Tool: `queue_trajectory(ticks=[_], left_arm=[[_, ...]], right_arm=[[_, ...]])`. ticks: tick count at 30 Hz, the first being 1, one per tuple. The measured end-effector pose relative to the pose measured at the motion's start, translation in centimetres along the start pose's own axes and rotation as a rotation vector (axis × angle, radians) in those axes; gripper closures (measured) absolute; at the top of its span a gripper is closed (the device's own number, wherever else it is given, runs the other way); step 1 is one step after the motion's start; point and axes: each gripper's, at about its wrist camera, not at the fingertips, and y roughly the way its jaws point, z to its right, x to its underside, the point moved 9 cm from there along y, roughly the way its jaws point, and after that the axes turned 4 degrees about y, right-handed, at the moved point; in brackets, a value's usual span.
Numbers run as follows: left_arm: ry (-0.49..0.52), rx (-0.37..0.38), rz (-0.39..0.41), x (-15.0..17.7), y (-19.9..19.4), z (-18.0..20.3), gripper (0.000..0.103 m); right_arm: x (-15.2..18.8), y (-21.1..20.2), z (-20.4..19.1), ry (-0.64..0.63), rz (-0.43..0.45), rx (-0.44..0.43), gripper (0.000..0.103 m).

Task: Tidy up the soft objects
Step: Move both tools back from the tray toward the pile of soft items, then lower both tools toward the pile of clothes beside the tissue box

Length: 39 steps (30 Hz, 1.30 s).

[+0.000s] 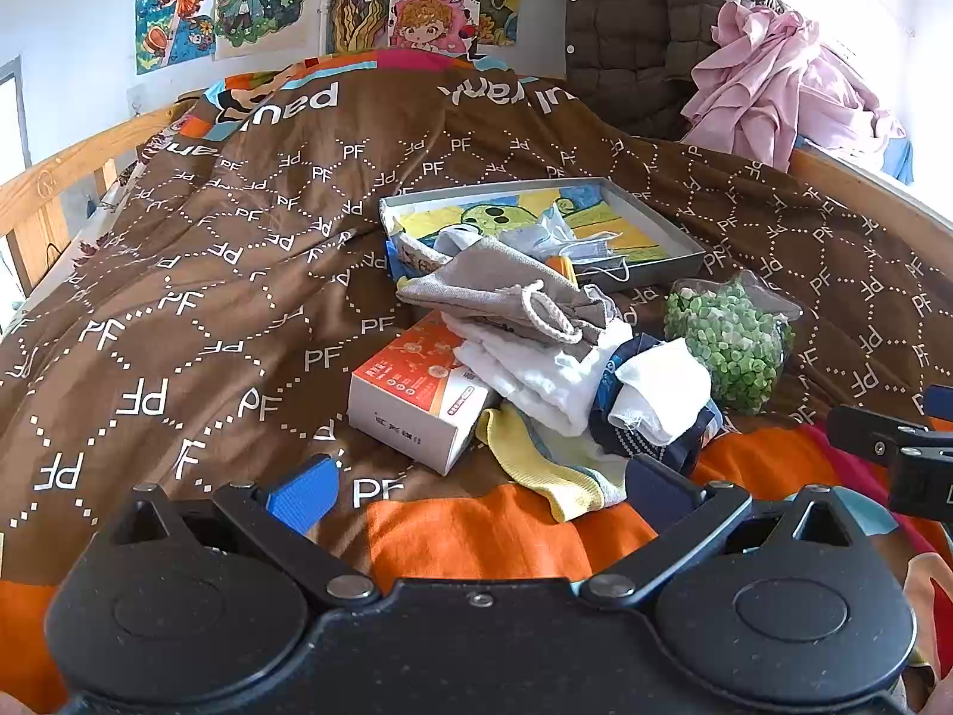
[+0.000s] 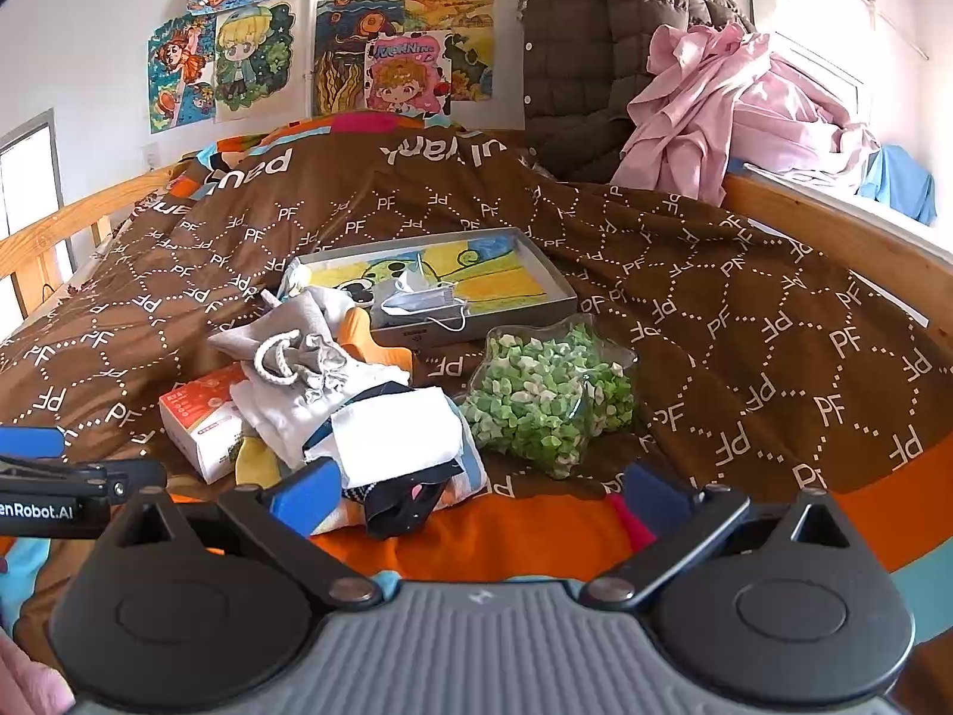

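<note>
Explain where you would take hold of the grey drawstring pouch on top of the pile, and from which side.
Grip the grey pouch at its gathered neck, just behind the rope loop. The neck is bunched, raised and faces the front of the pile, so approach from the front, slightly above, with open tongs.

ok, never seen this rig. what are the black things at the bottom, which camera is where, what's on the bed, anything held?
No robot arm here: a person holds one hand-held gripper in each hand, each with a fisheye camera looking along its blue-padded jaws. One picture is from the left gripper, the other from the right gripper; each also catches the other at its edge. Both have their jaws open and hold nothing.

On the brown bedspread lies a pile: a grey drawstring pouch on top of white cloths, a dark sock, a yellow sock, and an orange-and-white box beside them. To the right sits a clear bag of green bits. Behind is a shallow grey tray with face masks.
</note>
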Motion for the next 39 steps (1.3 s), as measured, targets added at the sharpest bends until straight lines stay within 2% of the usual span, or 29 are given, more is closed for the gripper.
queue_trajectory(ticks=[8,19,29,34,39], left_arm=[[0.0,-0.015,-0.002,-0.2,0.0,0.0,0.001],[-0.002,-0.03,-0.018,-0.2,0.6,-0.2,0.001],[0.064,-0.05,-0.023,-1.1,2.0,-0.7,0.001],[0.059,-0.044,-0.034,-1.0,2.9,-0.9,0.001],[0.077,-0.041,-0.022,-1.1,3.3,-0.7,0.001]], right_arm=[[-0.1,0.2,-0.5,-0.016,0.001,-0.013,0.0],[0.5,1.0,-1.3,-0.046,-0.04,-0.034,0.0],[0.4,2.4,-2.3,-0.115,-0.067,-0.067,0.0],[-0.5,3.0,-2.7,-0.177,-0.055,-0.077,0.0],[-0.9,4.2,-2.9,-0.183,-0.079,-0.115,0.0]])
